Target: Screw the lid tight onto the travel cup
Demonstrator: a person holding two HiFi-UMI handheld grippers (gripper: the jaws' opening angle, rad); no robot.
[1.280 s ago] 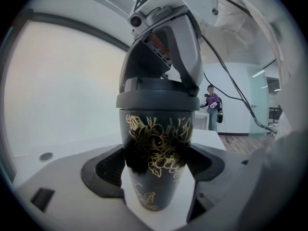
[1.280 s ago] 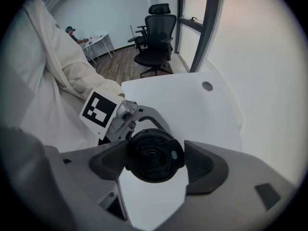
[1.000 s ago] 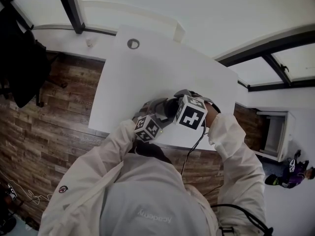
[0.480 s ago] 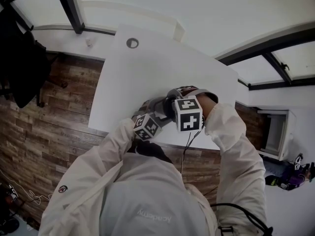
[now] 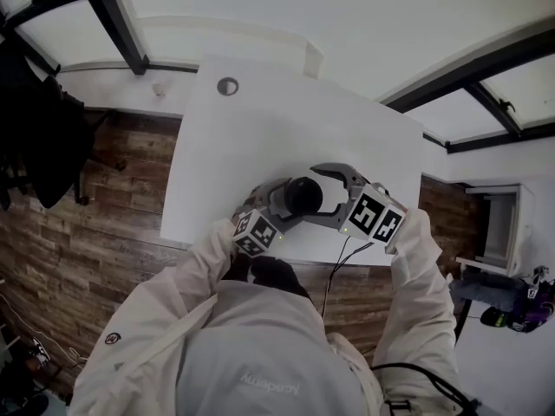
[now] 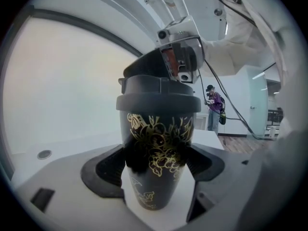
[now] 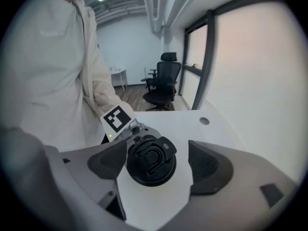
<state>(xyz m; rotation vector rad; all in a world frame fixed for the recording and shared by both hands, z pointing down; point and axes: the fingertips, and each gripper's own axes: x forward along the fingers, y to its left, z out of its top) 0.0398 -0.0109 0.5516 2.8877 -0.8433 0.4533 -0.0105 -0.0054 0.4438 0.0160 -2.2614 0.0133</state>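
Travel cup upright at the white table's person-side edge, clamped by left gripper, body hidden under lid from above, right gripper spread loosely around lid, wood floor beside table.

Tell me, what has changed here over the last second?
The right gripper swung out to the person's right, uncovering the lid that its cube hid before. Its fingers now stand apart around the lid, one clear of it. The left gripper still clamps the cup, which stays at the same spot on the table.
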